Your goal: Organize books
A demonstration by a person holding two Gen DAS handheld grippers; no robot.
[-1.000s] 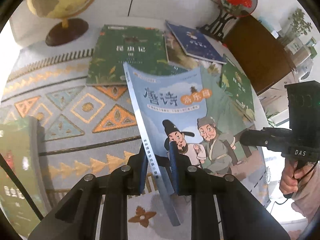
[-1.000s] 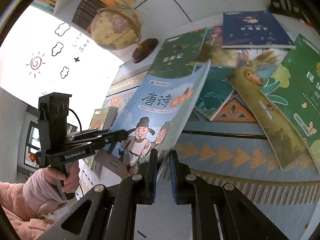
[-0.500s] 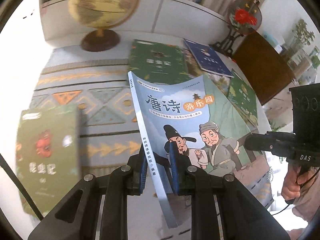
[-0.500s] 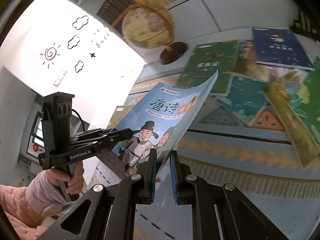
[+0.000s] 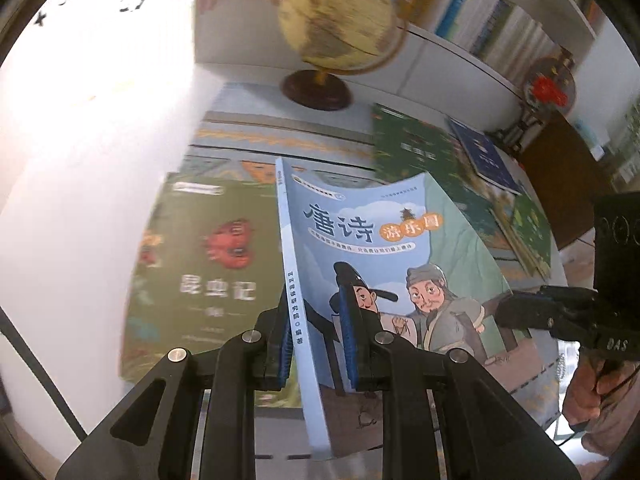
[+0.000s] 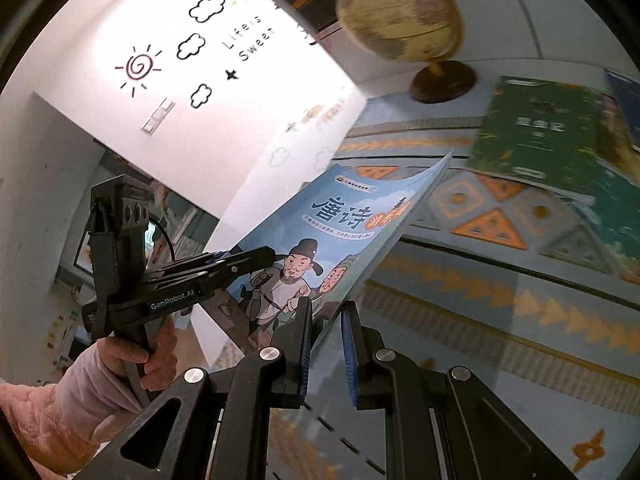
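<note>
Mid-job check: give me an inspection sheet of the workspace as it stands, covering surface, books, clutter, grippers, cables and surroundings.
Surface: patterned tablecloth, blue-grey with orange triangles.
Job's things: blue cartoon-cover book held up off the cloth, cover bowed; green book lies flat below it at left; dark green book and navy book lie flat further back, with more books overlapping beside them.
Clutter: globe on a wooden base; red ornament on a stand.
Grippers: left gripper shut on the book's spine edge; right gripper shut on its opposite edge.
Cables: thin black cable at the left gripper's camera block.
Surroundings: bookshelves behind; white wall with doodles.
</note>
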